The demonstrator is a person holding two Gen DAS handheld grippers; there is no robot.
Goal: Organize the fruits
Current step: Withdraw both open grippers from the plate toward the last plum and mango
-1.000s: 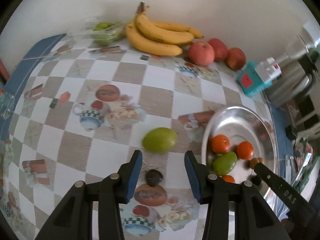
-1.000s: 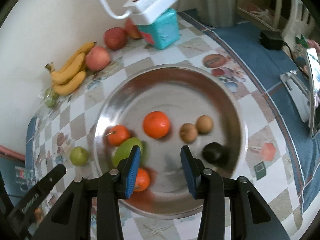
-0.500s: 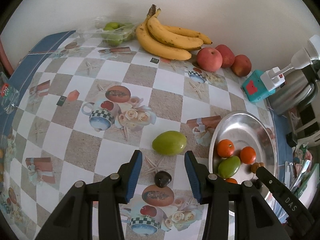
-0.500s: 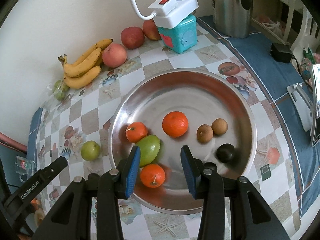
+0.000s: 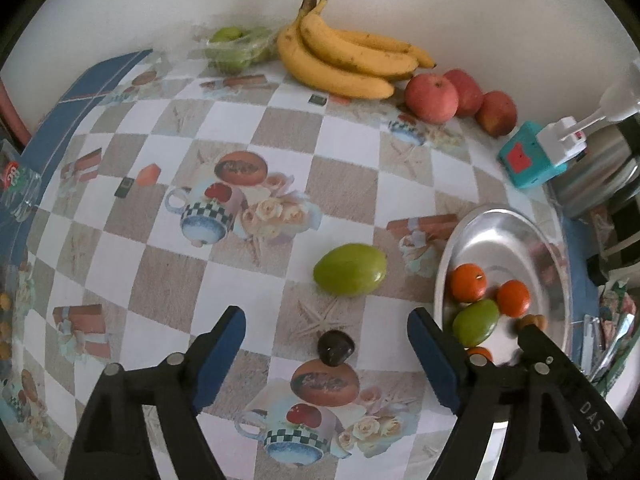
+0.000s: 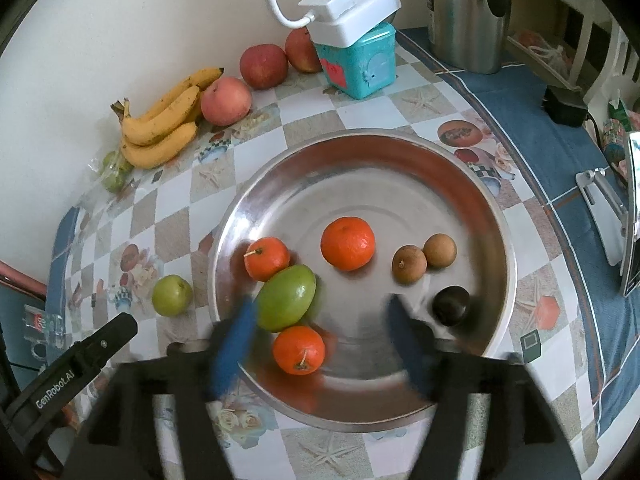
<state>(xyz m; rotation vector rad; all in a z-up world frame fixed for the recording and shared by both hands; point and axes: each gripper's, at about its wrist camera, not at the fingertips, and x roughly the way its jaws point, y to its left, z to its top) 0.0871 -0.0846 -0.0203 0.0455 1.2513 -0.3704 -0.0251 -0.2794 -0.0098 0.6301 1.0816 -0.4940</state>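
On the bench (image 5: 352, 136), bare checkered cloth lay left of the green fruit (image 5: 350, 269). The left gripper (image 5: 326, 354) stood spread wide, empty, around a small dark fruit (image 5: 335, 347). Rightward, the right gripper (image 6: 320, 344), blurred but spread and empty, hung over the steel tray's (image 6: 400, 168) near rim.

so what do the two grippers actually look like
Both are matte black plastic frames with blue pads on the fingers. The left gripper shows silver screws at its joints; its side reads "GenRobot.AI" in white. The right gripper reads "DAS".
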